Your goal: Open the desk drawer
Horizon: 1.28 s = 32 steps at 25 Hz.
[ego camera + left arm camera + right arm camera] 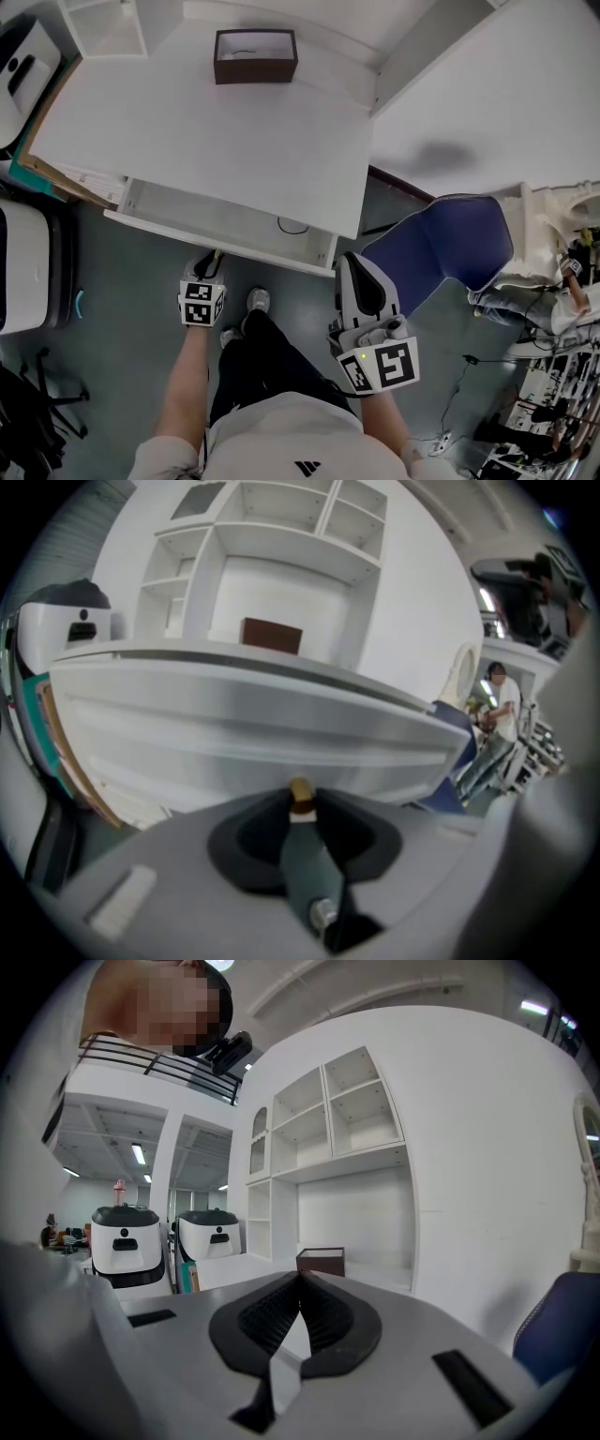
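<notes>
The white desk (234, 131) has its drawer (178, 231) standing out from under the top, and its inside shows in the head view. My left gripper (212, 261) is at the drawer's front panel (253, 738). Its jaws are closed on a small brass knob (300, 793), which shows between their tips in the left gripper view. My right gripper (349, 262) hangs beside the drawer's right corner and touches nothing. In the right gripper view its jaws (300, 1279) meet at the tips with nothing between them.
A dark brown open box (255, 56) stands at the back of the desk top, and a thin cable loop (292, 226) lies inside the drawer. A blue chair (441, 248) stands right of the desk. White machines (23, 267) and cardboard (56, 173) crowd the left.
</notes>
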Each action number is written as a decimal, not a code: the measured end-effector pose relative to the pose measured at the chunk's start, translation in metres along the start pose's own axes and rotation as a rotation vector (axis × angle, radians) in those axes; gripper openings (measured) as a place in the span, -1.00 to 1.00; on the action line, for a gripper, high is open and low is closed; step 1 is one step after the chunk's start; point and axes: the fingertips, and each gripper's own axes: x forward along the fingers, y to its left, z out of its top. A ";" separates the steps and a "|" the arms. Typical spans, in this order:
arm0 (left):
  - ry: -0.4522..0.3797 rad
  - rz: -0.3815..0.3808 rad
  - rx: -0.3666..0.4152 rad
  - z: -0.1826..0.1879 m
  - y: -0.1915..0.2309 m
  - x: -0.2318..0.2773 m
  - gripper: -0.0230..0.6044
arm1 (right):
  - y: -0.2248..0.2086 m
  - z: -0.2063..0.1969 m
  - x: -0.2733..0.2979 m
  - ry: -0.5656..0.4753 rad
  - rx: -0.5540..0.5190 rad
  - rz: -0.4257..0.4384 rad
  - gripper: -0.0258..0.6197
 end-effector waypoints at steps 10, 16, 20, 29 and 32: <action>0.028 0.005 -0.003 -0.031 -0.007 -0.035 -0.65 | 0.021 0.005 -0.030 -0.026 0.001 0.006 -0.92; 0.034 0.008 -0.023 -0.045 -0.012 -0.054 -0.65 | 0.031 0.007 -0.050 -0.037 0.004 0.003 -0.92; 0.037 -0.001 -0.025 -0.055 -0.014 -0.063 -0.65 | 0.036 0.006 -0.060 -0.042 0.012 -0.009 -0.92; 0.042 -0.016 -0.020 -0.070 -0.019 -0.081 -0.65 | 0.051 0.007 -0.077 -0.057 0.014 -0.020 -0.92; 0.026 -0.017 -0.054 -0.072 -0.017 -0.086 -0.69 | 0.058 0.008 -0.082 -0.062 0.012 -0.025 -0.92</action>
